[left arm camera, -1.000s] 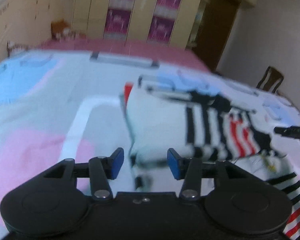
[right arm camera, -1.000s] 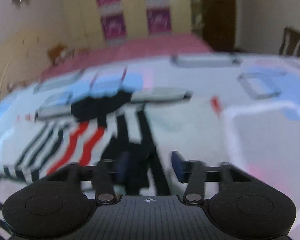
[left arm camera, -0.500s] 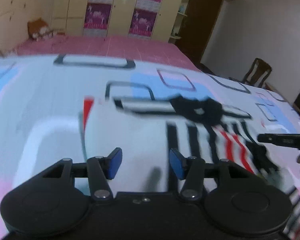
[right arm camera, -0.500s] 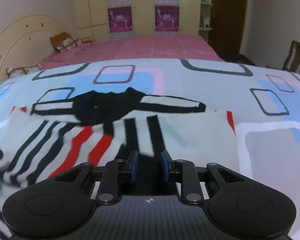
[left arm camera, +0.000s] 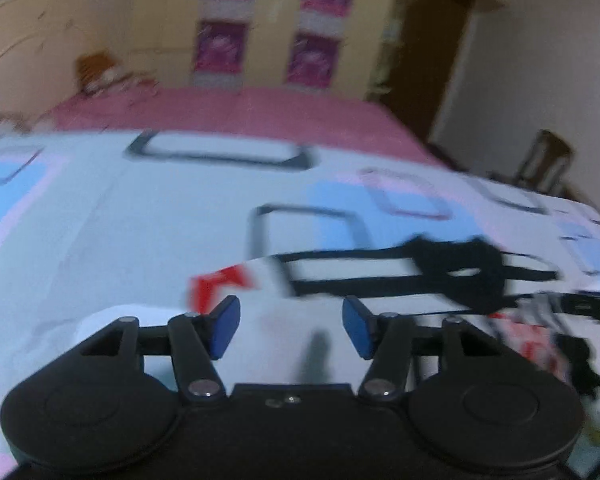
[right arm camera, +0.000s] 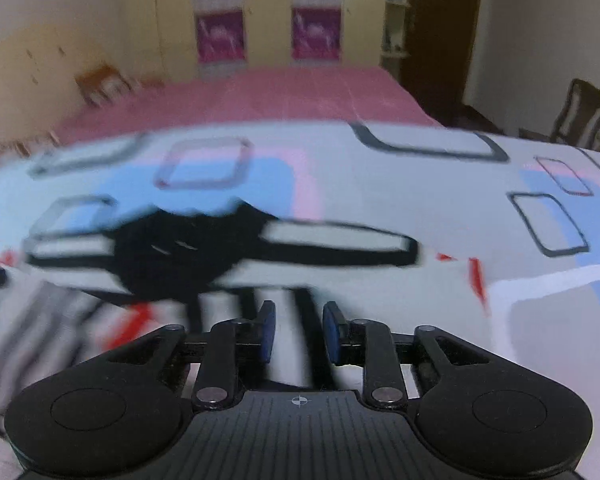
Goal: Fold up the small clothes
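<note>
One shirt (right arm camera: 380,280) — collar away, crosswise

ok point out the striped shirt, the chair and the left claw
striped shirt (right arm camera: 340,288), right wrist view, white body near the stripes
chair (right arm camera: 584,114), right wrist view, its wooden back
left claw (left arm camera: 291,328), left wrist view, midway between its blue tips

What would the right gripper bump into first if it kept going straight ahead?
Most likely the striped shirt lying on the bedspread. The right gripper points down at its black stripes, jaws opening with nothing pinched between them. The picture is blurry, so depth is a guess.
</note>
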A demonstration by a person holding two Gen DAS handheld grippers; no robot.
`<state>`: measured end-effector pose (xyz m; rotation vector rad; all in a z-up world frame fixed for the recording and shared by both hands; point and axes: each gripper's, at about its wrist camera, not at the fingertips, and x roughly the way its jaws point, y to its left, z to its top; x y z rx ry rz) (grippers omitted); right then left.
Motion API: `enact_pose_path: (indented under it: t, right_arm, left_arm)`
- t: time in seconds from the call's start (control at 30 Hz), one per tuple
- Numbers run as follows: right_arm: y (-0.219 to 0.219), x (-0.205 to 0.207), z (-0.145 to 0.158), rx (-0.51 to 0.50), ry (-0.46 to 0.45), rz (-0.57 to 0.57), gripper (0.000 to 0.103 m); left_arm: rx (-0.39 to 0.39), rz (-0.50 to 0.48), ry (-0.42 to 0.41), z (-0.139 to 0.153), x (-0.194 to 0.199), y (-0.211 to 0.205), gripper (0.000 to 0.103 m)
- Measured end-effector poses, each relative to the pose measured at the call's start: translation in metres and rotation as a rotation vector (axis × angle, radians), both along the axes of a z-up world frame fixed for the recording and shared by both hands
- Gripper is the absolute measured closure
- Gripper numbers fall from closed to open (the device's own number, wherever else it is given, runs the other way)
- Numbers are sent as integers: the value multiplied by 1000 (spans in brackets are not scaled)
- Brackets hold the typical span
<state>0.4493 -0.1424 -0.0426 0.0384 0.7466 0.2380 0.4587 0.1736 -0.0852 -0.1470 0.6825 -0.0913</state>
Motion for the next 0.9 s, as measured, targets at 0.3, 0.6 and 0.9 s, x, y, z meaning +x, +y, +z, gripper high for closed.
enact_pose_path:
  t: [0.3, 0.6, 0.9]
  right_arm:
    - [61, -8, -25, -64, 81, 154, 75]
    - [-2, -28, -5, -95, 44, -49, 69]
    - [-11, -61, -29, -89, 64, -12, 69]
  left_arm:
    - [63, -93, 30, -33, -17, -49, 40]
    - [82, -90, 4, -9, -37, -50, 42]
    - [91, -86, 29, -36, -79, -40, 42]
